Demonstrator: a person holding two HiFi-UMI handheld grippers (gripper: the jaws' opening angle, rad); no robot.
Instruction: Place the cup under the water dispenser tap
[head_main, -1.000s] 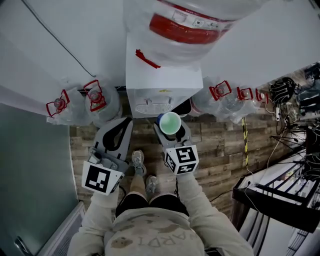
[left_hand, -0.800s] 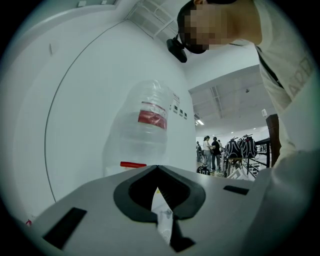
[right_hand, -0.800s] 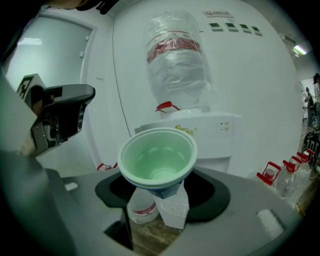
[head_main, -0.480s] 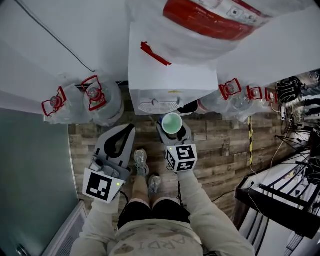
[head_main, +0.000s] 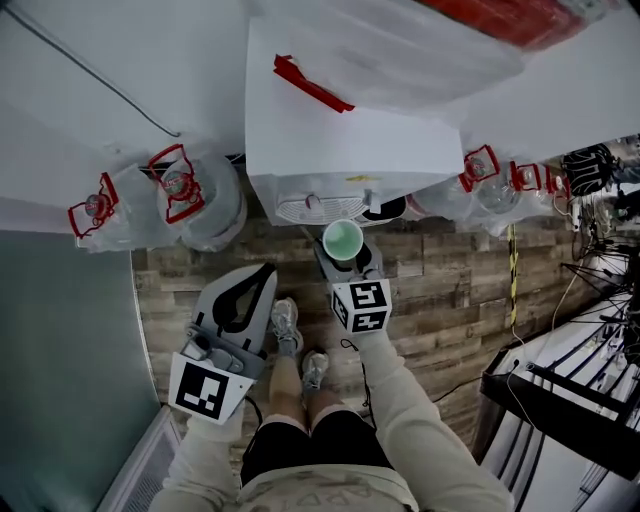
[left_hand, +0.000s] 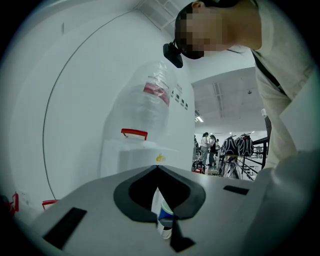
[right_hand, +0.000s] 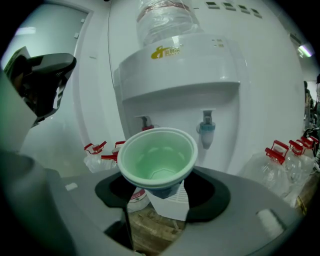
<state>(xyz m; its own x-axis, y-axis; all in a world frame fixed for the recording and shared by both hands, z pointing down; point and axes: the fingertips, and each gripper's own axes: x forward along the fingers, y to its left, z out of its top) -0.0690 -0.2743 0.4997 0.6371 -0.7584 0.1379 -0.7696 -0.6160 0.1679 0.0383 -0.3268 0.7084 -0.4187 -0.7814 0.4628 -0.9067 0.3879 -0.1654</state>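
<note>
At the front of a white water dispenser, a person stands on a wood-plank floor with a hand-held gripper in each hand. The right hand-held gripper clasps a pale green cup by its lower body, jaws closed on its sides, mouth up and nothing to be seen inside it. Seen from the head view, the cup sits just near of the dispenser's front edge, to the right of the oval drip tray and clear of it. Seen from the right gripper view, it hangs in front of the recess, lower than the red tap on the left and the blue tap on the right, and touches neither. The left hand-held gripper is held nearer and further left, apart from the dispenser, its jaw tips pressed together with nothing clamped between them. An upturned clear bottle with a red label tops the dispenser. Spare water bottles with red handles stand on the floor against the white wall, on the left and on the right of the machine.
</note>
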